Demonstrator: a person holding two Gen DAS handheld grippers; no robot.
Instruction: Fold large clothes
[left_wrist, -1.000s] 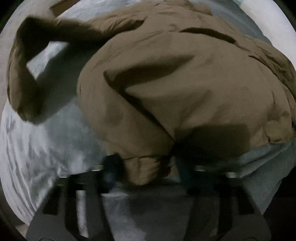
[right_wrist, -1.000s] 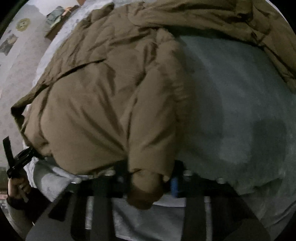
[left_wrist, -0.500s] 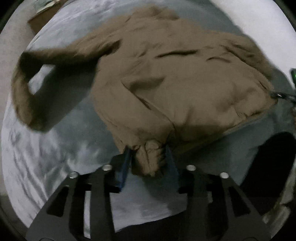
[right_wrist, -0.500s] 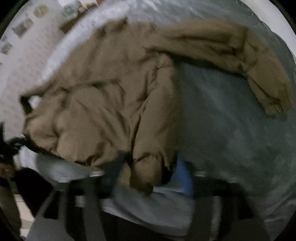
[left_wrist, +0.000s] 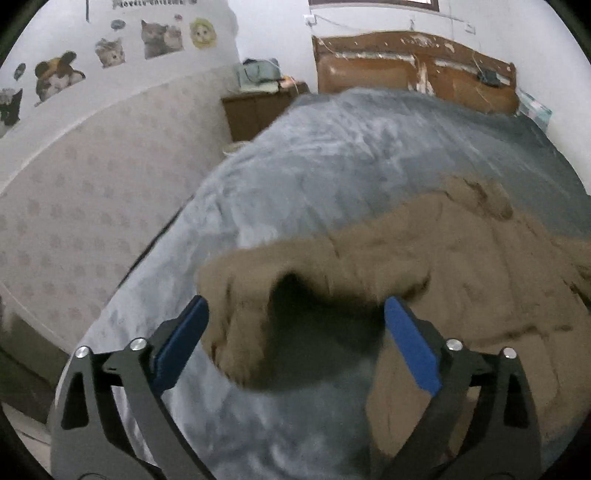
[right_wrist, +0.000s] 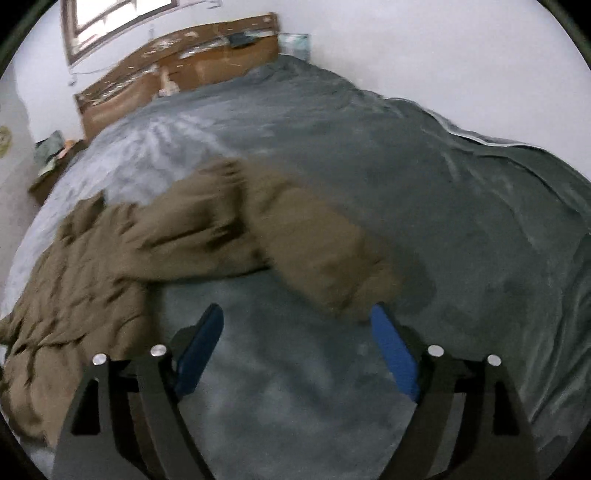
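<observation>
A large brown padded jacket (left_wrist: 461, 258) lies spread on the grey bed cover (left_wrist: 351, 155). In the left wrist view one sleeve (left_wrist: 240, 295) arches just ahead of my left gripper (left_wrist: 295, 317), which is open and empty. In the right wrist view the jacket's body (right_wrist: 81, 280) lies at the left and its other sleeve (right_wrist: 325, 251) reaches toward my right gripper (right_wrist: 295, 325), which is open and empty, with the cuff near its right finger (right_wrist: 395, 354).
A wooden headboard (left_wrist: 406, 66) stands at the far end of the bed. A bedside cabinet (left_wrist: 258, 107) with clutter sits at the far left. A patterned upright mattress (left_wrist: 92, 192) leans along the bed's left side under cat stickers (left_wrist: 159, 33).
Both grippers were shut on the jacket's hem corners; now both are open and have let go. The views have tilted up toward the headboard and the jacket lies flatter.
</observation>
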